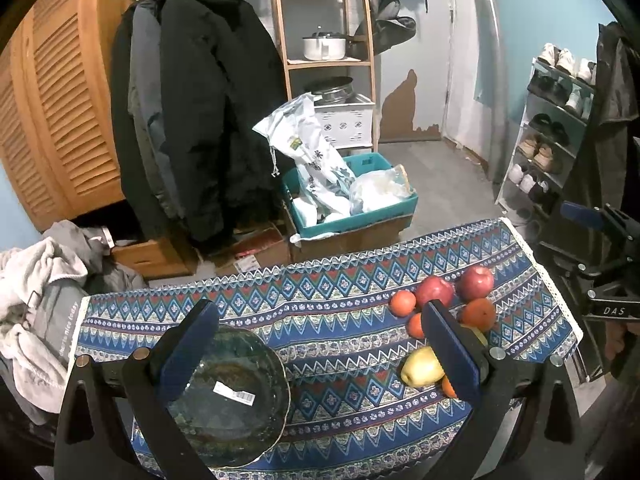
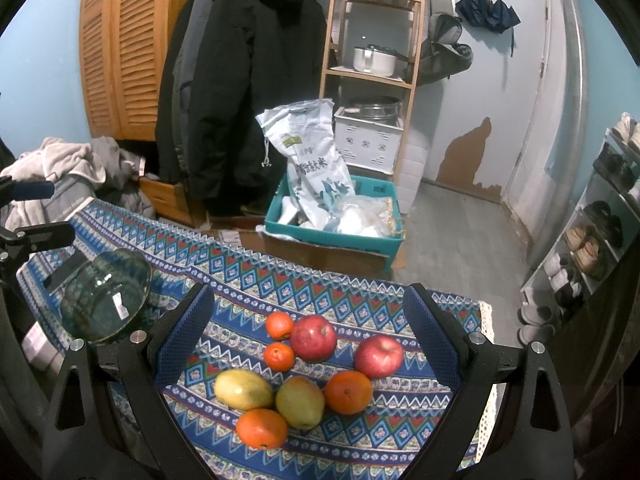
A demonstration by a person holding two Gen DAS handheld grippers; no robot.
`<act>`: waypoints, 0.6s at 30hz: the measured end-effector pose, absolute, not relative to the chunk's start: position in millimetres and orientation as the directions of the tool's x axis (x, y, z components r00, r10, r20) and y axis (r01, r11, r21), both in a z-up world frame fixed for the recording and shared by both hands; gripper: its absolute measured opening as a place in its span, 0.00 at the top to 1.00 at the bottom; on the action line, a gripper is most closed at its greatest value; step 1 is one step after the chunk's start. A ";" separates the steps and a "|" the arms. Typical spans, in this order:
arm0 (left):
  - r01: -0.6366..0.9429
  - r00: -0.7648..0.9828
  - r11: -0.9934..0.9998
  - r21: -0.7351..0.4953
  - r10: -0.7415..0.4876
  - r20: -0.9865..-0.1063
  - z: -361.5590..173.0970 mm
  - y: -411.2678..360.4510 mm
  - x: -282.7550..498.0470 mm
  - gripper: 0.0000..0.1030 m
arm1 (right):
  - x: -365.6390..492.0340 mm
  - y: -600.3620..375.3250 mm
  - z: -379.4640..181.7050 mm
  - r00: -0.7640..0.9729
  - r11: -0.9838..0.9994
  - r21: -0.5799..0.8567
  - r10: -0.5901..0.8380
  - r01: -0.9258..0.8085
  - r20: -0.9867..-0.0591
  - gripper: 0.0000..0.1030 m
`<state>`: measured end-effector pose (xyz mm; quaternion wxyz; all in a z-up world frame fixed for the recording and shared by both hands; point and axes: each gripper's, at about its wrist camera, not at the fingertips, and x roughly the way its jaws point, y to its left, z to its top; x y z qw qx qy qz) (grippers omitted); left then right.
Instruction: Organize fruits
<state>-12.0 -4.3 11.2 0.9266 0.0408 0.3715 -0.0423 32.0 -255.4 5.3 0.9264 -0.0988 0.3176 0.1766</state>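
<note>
Eight pieces of fruit sit bunched on the patterned cloth at the right end of the counter (image 2: 248,276): two red apples (image 2: 313,338), two yellow-green mangoes (image 2: 243,389), and four oranges (image 2: 348,392), two of them small. They lie loose, some touching, which looks like a pile waiting to be sorted. The right gripper (image 2: 308,344) hovers over them, fingers spread wide with nothing between them, framing almost the whole bunch, likely lining up for a first pick. Well apart, at the left end, the dark glass bowl (image 1: 232,396) sits empty apart from a barcode sticker, the probable home for the fruit. The left gripper (image 1: 320,344) hangs above the counter, also wide open and empty, one finger over the bowl's rim. In the left wrist view that gripper's other finger covers part of the fruit, so only some pieces show there. Whether anything steadies the bowl can't be told.
</note>
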 end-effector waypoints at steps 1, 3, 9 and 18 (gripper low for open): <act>0.106 0.720 0.993 0.044 -0.047 -0.692 11.1 -4.0 -11.8 0.01 | 32.4 -254.8 5.7 0.737 0.918 -0.072 0.264 -0.389 -0.622 0.09; 0.104 0.721 0.994 0.043 -0.045 -0.691 11.4 -3.3 -11.6 0.01 | 29.1 -256.3 2.4 0.738 0.919 -0.072 0.263 -0.388 -0.621 0.09; 0.104 0.731 0.993 0.047 -0.044 -0.681 12.7 -3.5 -12.9 0.01 | 30.1 -255.6 3.2 0.737 0.919 -0.072 0.263 -0.389 -0.623 0.09; 0.114 0.739 0.992 0.053 -0.049 -0.672 14.0 -5.1 -14.2 0.01 | 26.5 -260.0 -2.7 0.734 0.920 -0.072 0.258 -0.386 -0.628 0.09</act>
